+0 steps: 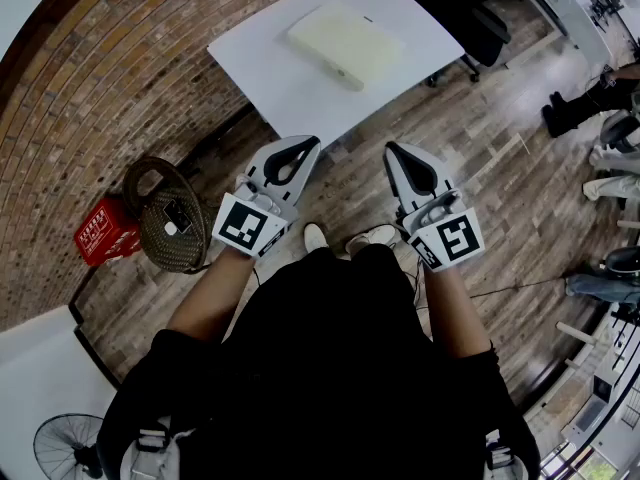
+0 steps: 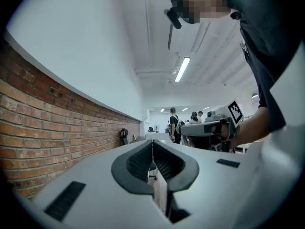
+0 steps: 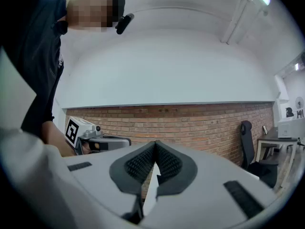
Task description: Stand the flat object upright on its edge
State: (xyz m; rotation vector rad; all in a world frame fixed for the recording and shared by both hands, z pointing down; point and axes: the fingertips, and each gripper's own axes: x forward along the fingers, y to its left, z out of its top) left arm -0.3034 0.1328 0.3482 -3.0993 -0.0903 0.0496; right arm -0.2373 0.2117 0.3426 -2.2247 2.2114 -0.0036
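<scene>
A pale cream flat slab [image 1: 345, 44] lies flat on a white table [image 1: 270, 68] ahead of me in the head view. My left gripper [image 1: 307, 145] and right gripper [image 1: 390, 149] hover side by side over the wooden floor, short of the table's near edge, both shut and empty. In the left gripper view the left gripper [image 2: 152, 142] points out across the room, jaws closed tip to tip. In the right gripper view the right gripper [image 3: 155, 144] aims at a brick wall, jaws also closed. The slab shows in neither gripper view.
A woven basket [image 1: 170, 223] and a red box [image 1: 105, 232] stand on the floor at left by the brick wall [image 1: 90, 98]. A black chair [image 1: 470, 23] sits right of the table. People stand at far right [image 1: 590, 98]. A fan [image 1: 65, 448] is at lower left.
</scene>
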